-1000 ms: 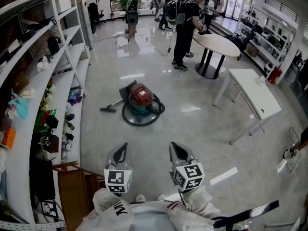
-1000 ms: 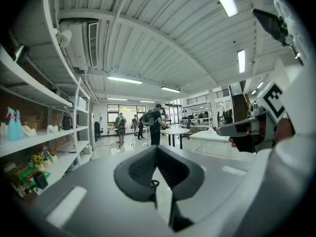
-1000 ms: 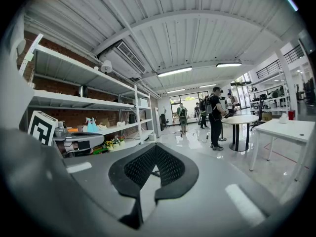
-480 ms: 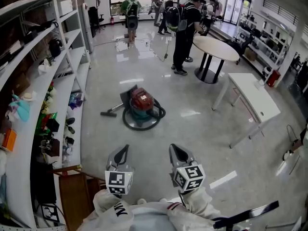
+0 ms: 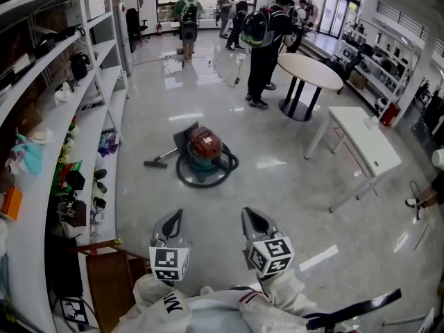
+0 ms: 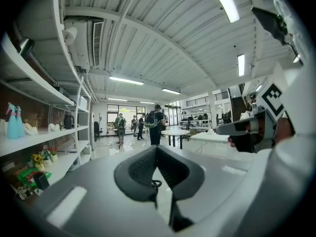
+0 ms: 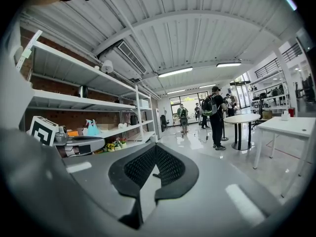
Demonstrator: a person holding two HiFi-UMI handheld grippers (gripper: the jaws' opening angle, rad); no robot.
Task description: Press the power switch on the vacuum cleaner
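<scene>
The vacuum cleaner sits on the glossy floor in the head view, with a red top, a teal body and a dark hose coiled round it. Its floor nozzle lies to its left. My left gripper and right gripper are held side by side near my body, well short of the vacuum. Both point forward and level. In the left gripper view the left gripper has its jaw tips together, with nothing between them. The right gripper looks the same in its own view. Neither gripper view shows the vacuum.
White shelving full of small items runs along the left. A wooden piece stands by my left side. A white rectangular table and a round table stand to the right. Several people stand beyond the vacuum.
The people at the back have shifted a little and the head view has drifted slightly. Both grippers stay in the same place and stay shut.
</scene>
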